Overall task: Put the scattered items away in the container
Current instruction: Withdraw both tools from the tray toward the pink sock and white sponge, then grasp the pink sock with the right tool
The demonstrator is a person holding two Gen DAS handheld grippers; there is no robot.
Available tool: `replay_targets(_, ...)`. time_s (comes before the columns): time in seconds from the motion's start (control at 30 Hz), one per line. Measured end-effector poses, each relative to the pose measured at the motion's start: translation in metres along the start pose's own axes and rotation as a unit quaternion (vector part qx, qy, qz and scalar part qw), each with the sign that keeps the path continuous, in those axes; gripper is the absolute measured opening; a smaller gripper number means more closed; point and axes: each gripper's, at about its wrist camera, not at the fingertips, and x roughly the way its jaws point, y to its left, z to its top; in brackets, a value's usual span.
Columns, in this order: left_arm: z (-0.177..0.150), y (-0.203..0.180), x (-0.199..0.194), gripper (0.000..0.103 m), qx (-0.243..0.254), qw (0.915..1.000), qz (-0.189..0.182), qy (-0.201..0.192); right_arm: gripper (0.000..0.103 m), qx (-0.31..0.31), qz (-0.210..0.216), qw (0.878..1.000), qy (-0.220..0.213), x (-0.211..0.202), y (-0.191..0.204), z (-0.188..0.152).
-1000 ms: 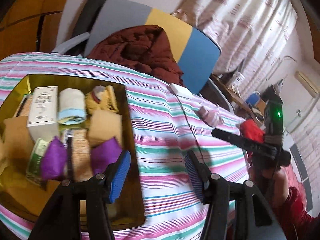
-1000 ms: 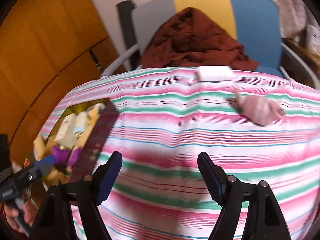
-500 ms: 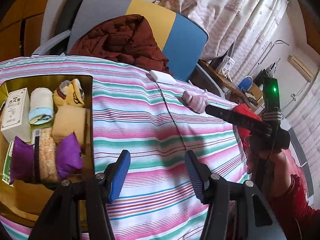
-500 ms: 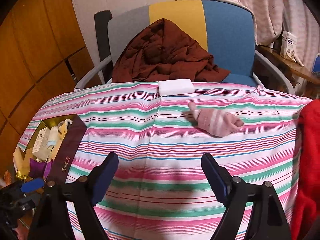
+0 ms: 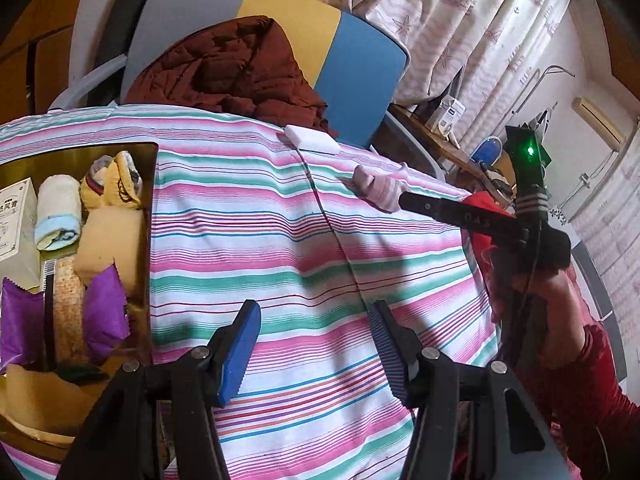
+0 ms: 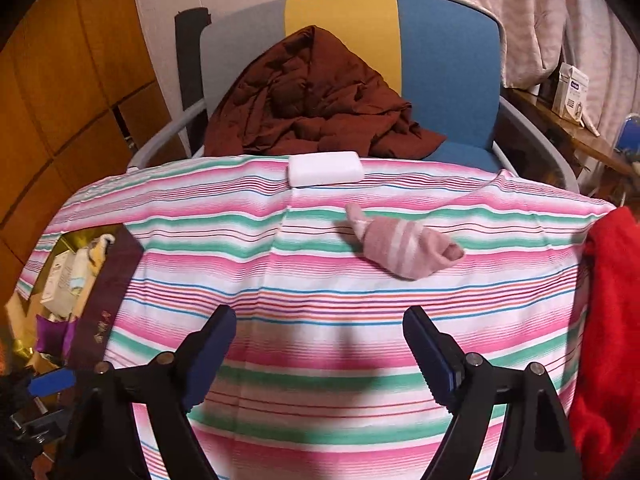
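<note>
A gold-lined box (image 5: 151,240) on the striped tablecloth holds several items, among them a white carton (image 5: 16,220), a rolled towel (image 5: 58,216) and a purple packet (image 5: 104,312). In the right wrist view its dark outer wall (image 6: 104,300) shows at left. A pink striped sock (image 6: 404,250) (image 5: 380,192) lies on the cloth, and a white bar (image 6: 326,168) (image 5: 312,140) sits at the far edge. My left gripper (image 5: 314,320) hovers open just right of the box, empty. My right gripper (image 6: 320,320) is open short of the sock, with nothing between its pads.
A chair (image 6: 440,60) with a brown jacket (image 6: 316,108) stands behind the table. A red cloth (image 6: 608,320) hangs at the table's right edge. A person's hand in a red sleeve (image 5: 580,360) carries the right gripper. Wooden panels are at left, curtains at right.
The left gripper moved right, away from over the box. The right gripper's jaws widened and it swung toward the pink sock, which now lies nearer the middle of its view.
</note>
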Motion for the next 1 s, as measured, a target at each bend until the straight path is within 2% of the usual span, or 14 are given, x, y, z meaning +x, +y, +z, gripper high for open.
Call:
replay_targets(0.13,0.001,-0.001,0.004,0.057,0.000,1.0000,-0.001,0.008,0.091,-0.001,-0.016,1.000,0.002,0.010,-0.014,0.007)
replay_targets(0.3,0.006,-0.005,0.010,0.057,0.010,0.9998,0.003,0.017,0.101,0.000,-0.074,0.997,-0.029,0.026,-0.044,0.025)
replay_targets(0.47,0.017,-0.012,0.019,0.057,0.021,0.9995,0.003,0.025,0.102,0.065,-0.043,0.997,-0.024,0.053,-0.078,0.040)
replay_targets(0.57,0.025,-0.016,0.027,0.057,0.027,0.9991,0.005,0.032,0.102,0.077,-0.023,0.997,-0.015,0.070,-0.085,0.042)
replay_targets(0.67,0.034,-0.018,0.038,0.058,0.029,0.9989,0.009,0.035,0.101,0.070,-0.023,0.997,-0.001,0.085,-0.084,0.041)
replay_targets(0.7,0.038,-0.019,0.044,0.058,0.029,0.9988,0.008,0.038,0.100,0.058,-0.026,0.998,0.002,0.090,-0.081,0.040)
replay_targets(0.8,0.048,-0.022,0.061,0.058,0.034,0.9982,0.014,0.048,0.083,0.044,-0.007,0.999,0.020,0.102,-0.078,0.038)
replay_targets(0.87,0.055,-0.023,0.073,0.058,0.038,0.9976,0.015,0.056,0.060,0.046,0.002,0.998,0.035,0.108,-0.077,0.037)
replay_targets(1.0,0.073,-0.027,0.099,0.058,0.040,0.9967,0.023,0.066,0.049,0.059,0.015,0.997,0.046,0.106,-0.082,0.039)
